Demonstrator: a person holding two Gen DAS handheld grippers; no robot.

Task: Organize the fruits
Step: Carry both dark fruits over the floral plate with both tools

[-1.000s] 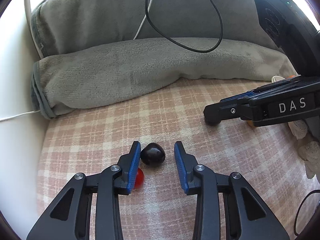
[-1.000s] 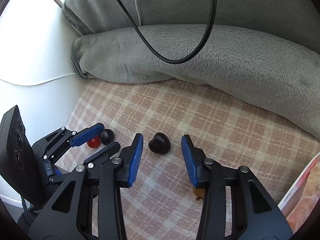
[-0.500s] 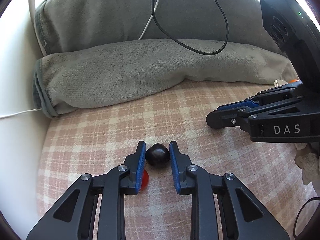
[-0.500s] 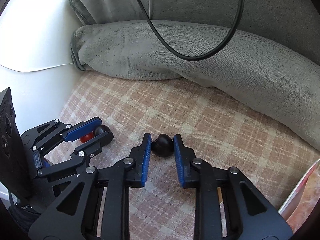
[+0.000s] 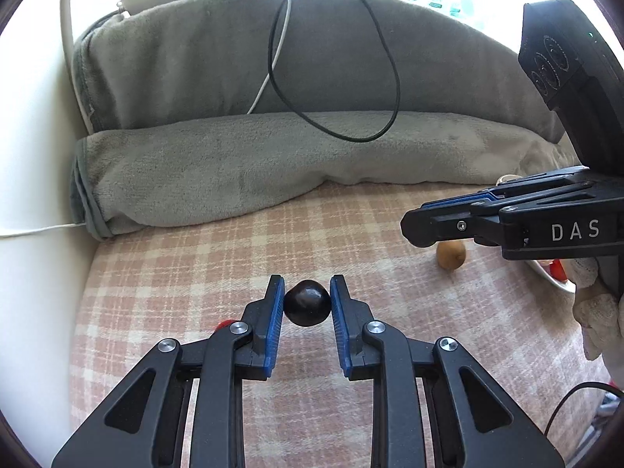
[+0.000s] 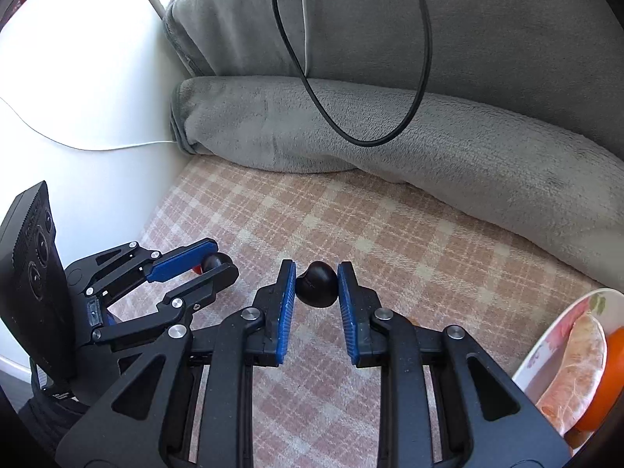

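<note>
- Left gripper (image 5: pixel 307 299): jaws drawn in on a dark round fruit (image 5: pixel 307 302), both blue pads touching its sides. The fruit sits between the fingertips, over the pink plaid cloth (image 5: pixel 195 273); cannot tell whether it rests on the cloth or is lifted clear.
- Small red fruit (image 5: pixel 223 323) lies on the cloth just beside the left gripper's left finger, mostly hidden behind it.
- Right gripper (image 6: pixel 315 286): jaws closed on a second dark fruit (image 6: pixel 316 284), lobed, almost heart-shaped. Pads contact it on both sides. It is held near the middle of the cloth; contact with the cloth beneath cannot be judged.
- In the left wrist view the right gripper enters from the right edge, body marked "DAS", fingers pointing left. The fruit it holds is not visible from this angle.
- Small tan-brown fruit (image 5: pixel 450 254) rests on the cloth just under the right gripper's fingers in that view.
- In the right wrist view the left gripper appears at lower left, with its dark fruit at the fingertips and a trace of red behind it.
- Plate (image 6: pixel 546 335) with a patterned face at the right edge of the right wrist view, holding an orange fruit (image 6: pixel 602 382) at its far right side.
- Grey blanket (image 5: pixel 253 163) is folded along the back of the cloth; a black cable (image 5: pixel 394 78) loops over it, with a white cable (image 5: pixel 273 66) alongside.
</note>
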